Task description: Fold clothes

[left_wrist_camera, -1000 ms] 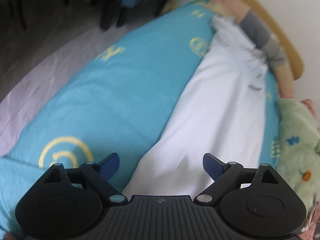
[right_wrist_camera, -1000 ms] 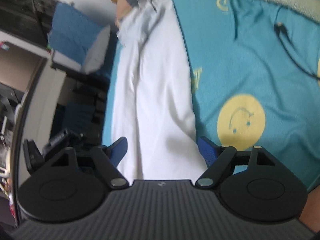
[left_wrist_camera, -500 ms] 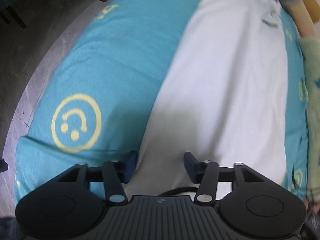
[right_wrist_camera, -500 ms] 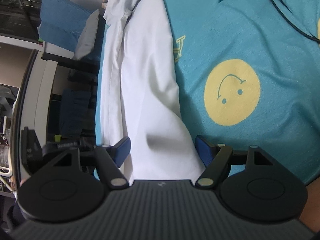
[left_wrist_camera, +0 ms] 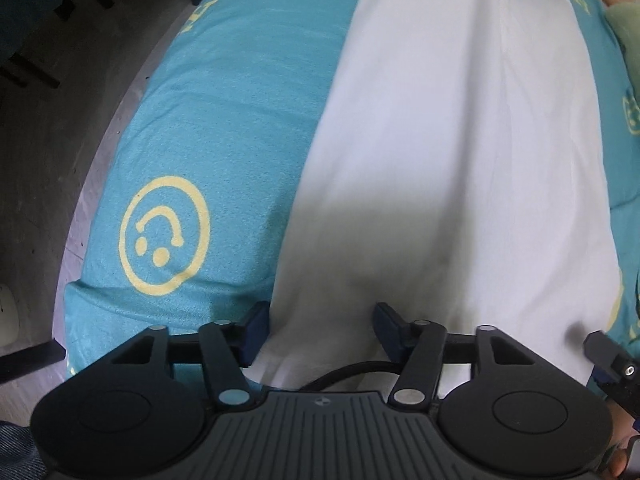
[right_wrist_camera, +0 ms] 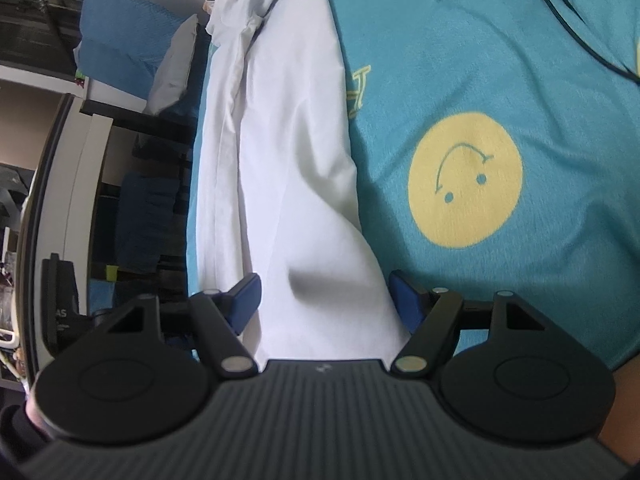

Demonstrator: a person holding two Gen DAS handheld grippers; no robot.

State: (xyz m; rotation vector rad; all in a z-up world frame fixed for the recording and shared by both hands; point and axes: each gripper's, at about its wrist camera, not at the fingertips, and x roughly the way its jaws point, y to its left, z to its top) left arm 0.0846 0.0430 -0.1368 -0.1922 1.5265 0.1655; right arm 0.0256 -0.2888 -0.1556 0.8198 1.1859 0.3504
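We see the white garment (left_wrist_camera: 460,152) lying lengthwise on the bed's teal smiley-print sheet (left_wrist_camera: 240,92), its near hem running between the spread fingers of both tools. The left tool (left_wrist_camera: 320,320) is released, fingers apart astride the hem's left corner. The right tool (right_wrist_camera: 326,292) is likewise released over the hem's right corner. A black cable (right_wrist_camera: 568,24) lies on the sheet, well apart.

Room and obstacles at the bed's near end

Ahead of the left gripper (left_wrist_camera: 320,320) the garment (left_wrist_camera: 460,140) lies flat; the right gripper (left_wrist_camera: 612,364) crowds its right side. A cable (right_wrist_camera: 568,20) (thin, black) lies far ahead-right of the right gripper (right_wrist_camera: 326,296).
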